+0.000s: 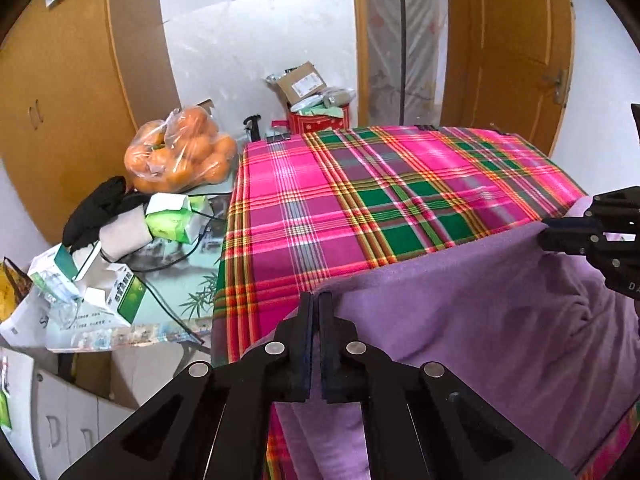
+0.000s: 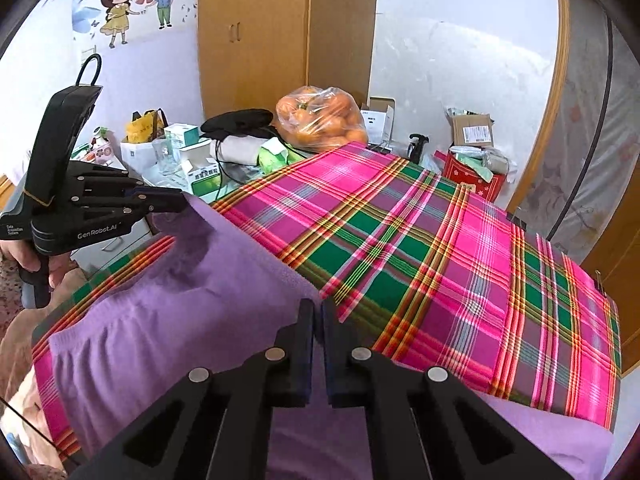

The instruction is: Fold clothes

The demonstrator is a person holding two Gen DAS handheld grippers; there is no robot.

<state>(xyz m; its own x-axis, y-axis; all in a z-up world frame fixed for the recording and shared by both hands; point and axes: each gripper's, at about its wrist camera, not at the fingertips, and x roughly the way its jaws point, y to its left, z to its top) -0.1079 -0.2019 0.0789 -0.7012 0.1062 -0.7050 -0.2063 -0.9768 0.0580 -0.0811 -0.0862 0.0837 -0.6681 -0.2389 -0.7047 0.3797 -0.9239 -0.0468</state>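
A purple garment [image 1: 480,300] [image 2: 180,320] lies across the near side of a table covered with a pink and green plaid cloth [image 1: 360,192] [image 2: 440,260]. Part of it hangs over the near edge. My left gripper [image 1: 319,300] [image 2: 180,200] is shut on the garment's far edge at its left corner. My right gripper [image 2: 317,312] [image 1: 548,234] is shut on the same edge further right. The edge stretches between the two, lifted slightly off the plaid cloth. A person's hand [image 2: 16,256] grips the left tool's handle.
Left of the plaid cloth a side table holds a bag of oranges [image 1: 180,152] [image 2: 324,120], green and white boxes [image 1: 120,300], black cloth and a cable. A red tin [image 1: 320,120] [image 2: 472,176] with packages stands behind. Beyond them are a wooden wardrobe [image 1: 60,80] and a door [image 1: 520,40].
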